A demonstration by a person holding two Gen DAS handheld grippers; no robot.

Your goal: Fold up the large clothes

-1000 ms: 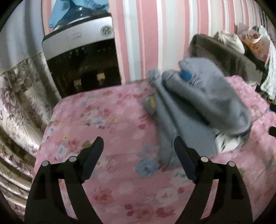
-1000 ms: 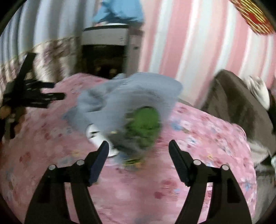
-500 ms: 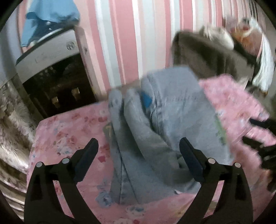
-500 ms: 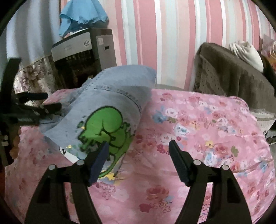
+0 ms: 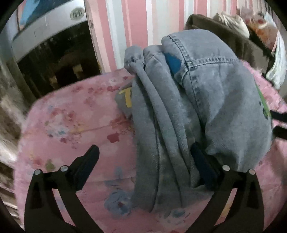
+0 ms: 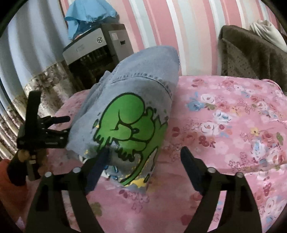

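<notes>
A light blue denim garment [image 5: 206, 107] with a green cartoon print [image 6: 131, 125] lies in a bunched heap on the pink flowered bedspread [image 5: 71, 125]. My left gripper [image 5: 143, 161] is open, its jaws low over the near folds of the denim, the right finger against the cloth. It also shows in the right wrist view [image 6: 46, 132] at the garment's left edge. My right gripper [image 6: 143, 157] is open, its left finger touching the printed end of the heap.
A silver and black appliance [image 6: 93, 52] with a blue cloth [image 6: 89, 14] on top stands behind the bed by the striped wall. A brown upholstered piece [image 6: 251, 57] with white bundles stands at the back right. Flowered curtain [image 6: 44, 80] hangs at the left.
Both grippers have moved closer to the denim heap; it now fills more of each view. The garment has settled on the bedspread.
</notes>
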